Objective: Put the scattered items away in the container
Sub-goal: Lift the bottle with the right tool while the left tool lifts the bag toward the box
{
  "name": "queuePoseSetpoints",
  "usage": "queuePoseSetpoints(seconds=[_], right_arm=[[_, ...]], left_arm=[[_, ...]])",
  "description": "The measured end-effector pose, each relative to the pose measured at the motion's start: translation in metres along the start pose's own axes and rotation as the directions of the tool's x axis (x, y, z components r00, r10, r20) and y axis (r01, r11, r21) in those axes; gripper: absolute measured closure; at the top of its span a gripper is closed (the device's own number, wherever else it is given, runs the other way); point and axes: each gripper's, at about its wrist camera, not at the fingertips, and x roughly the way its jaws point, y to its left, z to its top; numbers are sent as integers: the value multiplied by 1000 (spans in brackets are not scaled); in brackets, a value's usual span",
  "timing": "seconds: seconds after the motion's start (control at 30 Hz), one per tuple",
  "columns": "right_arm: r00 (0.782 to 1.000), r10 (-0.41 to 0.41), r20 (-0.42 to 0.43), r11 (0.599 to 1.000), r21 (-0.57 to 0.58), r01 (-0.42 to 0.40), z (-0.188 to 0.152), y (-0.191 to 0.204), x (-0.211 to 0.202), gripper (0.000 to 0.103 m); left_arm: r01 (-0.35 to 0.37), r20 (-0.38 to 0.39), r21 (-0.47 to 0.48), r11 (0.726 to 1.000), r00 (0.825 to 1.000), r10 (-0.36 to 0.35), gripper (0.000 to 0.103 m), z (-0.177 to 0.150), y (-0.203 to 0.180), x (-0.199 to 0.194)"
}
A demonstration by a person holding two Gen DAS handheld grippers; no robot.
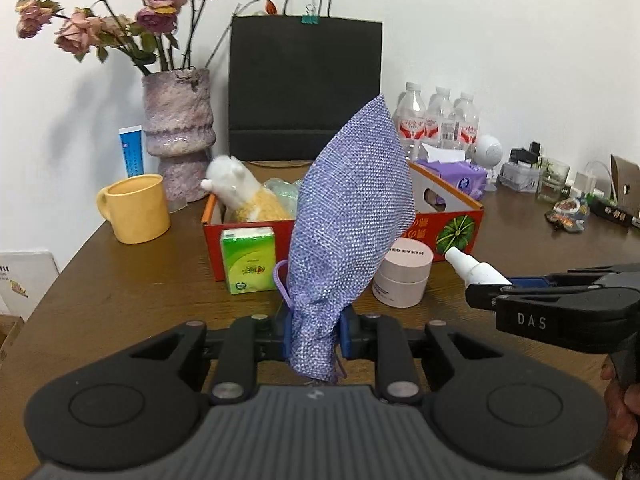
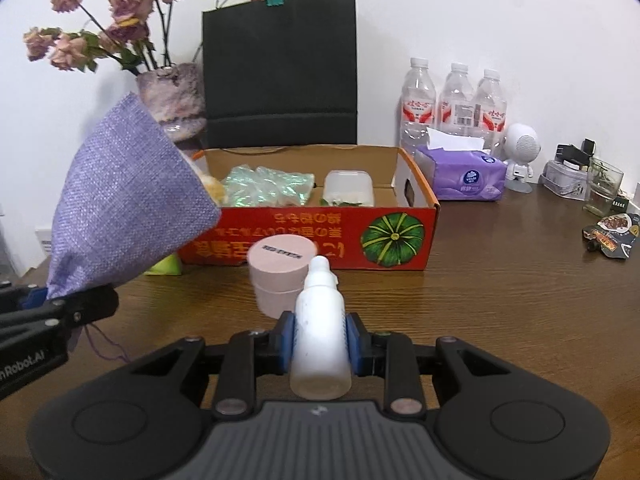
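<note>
My left gripper [image 1: 314, 334] is shut on the neck of a purple woven drawstring pouch [image 1: 352, 216], held upright above the table in front of the red cardboard box [image 1: 248, 256]; the pouch also shows in the right wrist view [image 2: 124, 204]. My right gripper [image 2: 320, 340] is shut on a white spray bottle [image 2: 320, 328], nozzle toward the box [image 2: 304, 236]; the bottle also shows in the left wrist view [image 1: 476, 268]. A pink jar [image 2: 280, 276] and a green tissue pack [image 1: 250, 260] stand on the table before the box. Inside the box lie a plush toy [image 1: 244, 196], a green plastic bag [image 2: 268, 190] and a clear plastic case [image 2: 348, 188].
A yellow mug [image 1: 136, 212], a vase of dried roses [image 1: 180, 132], a black paper bag [image 2: 280, 68], water bottles [image 2: 456, 100], a purple tissue pack [image 2: 460, 176], a small white speaker [image 2: 520, 152], a glass [image 2: 604, 188] and snack packets [image 2: 612, 236] stand around the brown table [image 2: 500, 300].
</note>
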Motion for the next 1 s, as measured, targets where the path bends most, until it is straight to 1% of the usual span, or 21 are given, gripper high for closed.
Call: queuePoseSetpoints(seconds=[0.2, 0.3, 0.37, 0.47, 0.53, 0.6, 0.73, 0.8, 0.9, 1.0], right_arm=[[999, 39, -18, 999, 5, -39, 6, 10, -30, 77], [999, 36, 6, 999, -22, -36, 10, 18, -48, 77], [999, 37, 14, 999, -32, -37, 13, 21, -58, 77], [999, 39, 26, 998, -49, -38, 17, 26, -74, 77], [998, 62, 26, 997, -48, -60, 21, 27, -83, 77], [996, 85, 10, 996, -39, -85, 23, 27, -89, 77], [996, 85, -5, 996, -42, -85, 26, 29, -97, 77], [996, 92, -22, 995, -32, -93, 28, 28, -99, 77], [996, 79, -36, 996, -35, -80, 29, 28, -101, 77], [997, 69, -40, 997, -35, -71, 32, 26, -102, 77]], left_arm=[[11, -28, -22, 1000, 1000, -12, 81, 0, 5, -27], [24, -46, -54, 998, 999, -26, 81, 3, 9, -38], [35, -54, -63, 997, 998, -39, 81, 5, 11, -45], [62, -54, -50, 997, 996, -65, 81, 9, 10, -56], [88, -58, -48, 995, 994, -91, 81, 12, 11, -64], [100, -58, -43, 994, 993, -102, 81, 16, 12, -71], [110, -54, -45, 993, 992, -113, 81, 23, 16, -83], [126, -70, -50, 991, 989, -129, 81, 26, 19, -85], [127, -98, -43, 991, 986, -131, 81, 30, 20, -85], [152, -142, -67, 986, 977, -160, 81, 35, 24, -84]])
